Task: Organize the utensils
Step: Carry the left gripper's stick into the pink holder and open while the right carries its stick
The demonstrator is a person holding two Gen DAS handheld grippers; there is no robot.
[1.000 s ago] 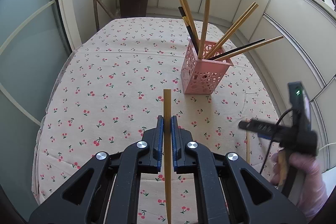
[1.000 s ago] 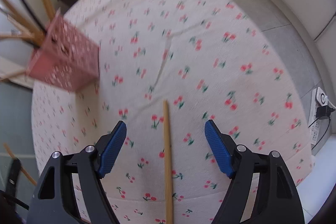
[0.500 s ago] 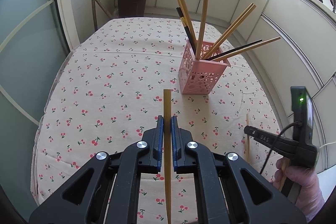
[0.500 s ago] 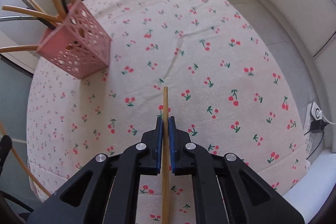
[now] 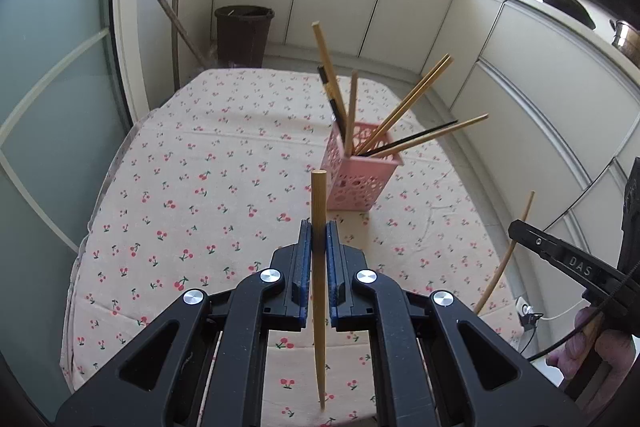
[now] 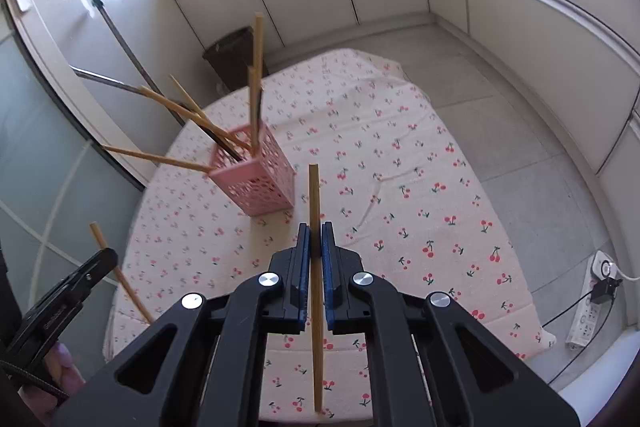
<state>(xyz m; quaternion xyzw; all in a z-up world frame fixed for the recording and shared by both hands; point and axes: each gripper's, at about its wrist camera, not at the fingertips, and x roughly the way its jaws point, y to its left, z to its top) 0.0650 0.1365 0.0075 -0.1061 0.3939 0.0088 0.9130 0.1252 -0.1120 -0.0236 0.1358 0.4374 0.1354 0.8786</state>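
Observation:
A pink perforated basket (image 5: 360,179) stands on the cherry-print tablecloth (image 5: 192,187) and holds several wooden and black chopsticks. It also shows in the right wrist view (image 6: 260,179). My left gripper (image 5: 319,229) is shut on a wooden chopstick (image 5: 319,203), held above the table in front of the basket. My right gripper (image 6: 315,231) is shut on another wooden chopstick (image 6: 314,199), also lifted, to the right of the basket. The right gripper and its chopstick (image 5: 516,227) show at the left wrist view's right edge.
A dark bin (image 5: 244,35) stands on the floor beyond the table's far end. White cabinets (image 5: 520,67) run along the right. A power strip (image 6: 592,303) lies on the floor by the table's near right corner. A glass door (image 5: 52,87) is on the left.
My right gripper has shut on the chopstick that lay on the table and lifted it. Both grippers have risen and tilted up, each holding its chopstick.

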